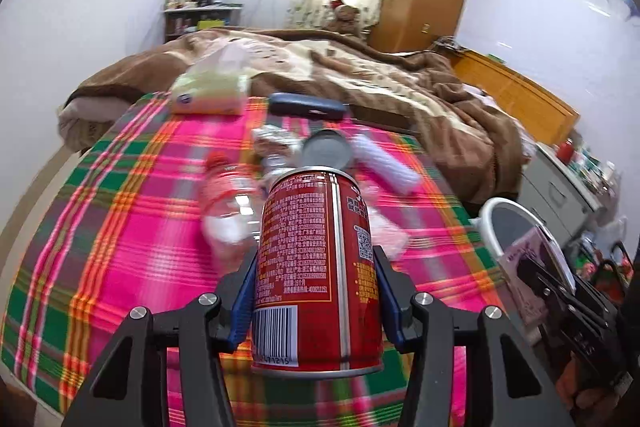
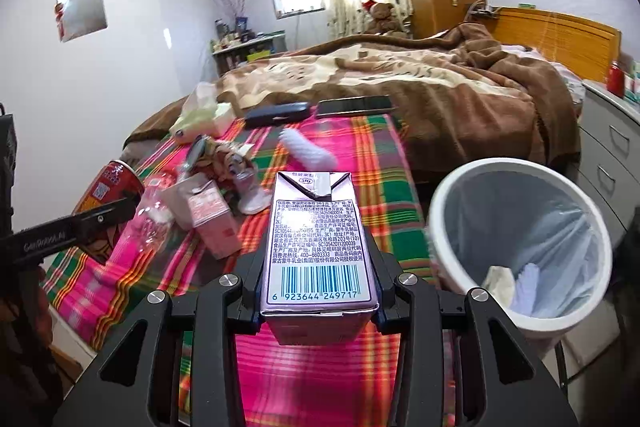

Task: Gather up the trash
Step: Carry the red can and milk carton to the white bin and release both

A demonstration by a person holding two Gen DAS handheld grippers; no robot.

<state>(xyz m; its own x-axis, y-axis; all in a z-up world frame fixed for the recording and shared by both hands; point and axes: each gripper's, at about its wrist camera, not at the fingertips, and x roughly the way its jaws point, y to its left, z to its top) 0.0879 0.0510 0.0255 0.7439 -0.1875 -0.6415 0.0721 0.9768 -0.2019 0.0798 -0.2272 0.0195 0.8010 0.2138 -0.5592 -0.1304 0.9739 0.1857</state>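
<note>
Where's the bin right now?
In the right wrist view the bin stands at the right, beside the plaid bed edge, just right of the carton held in the right tool.

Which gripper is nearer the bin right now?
Right. The right gripper, shut on the carton, is just beside the bin. The left gripper, shut on the can, is farther off on the other side of the right one.
</note>
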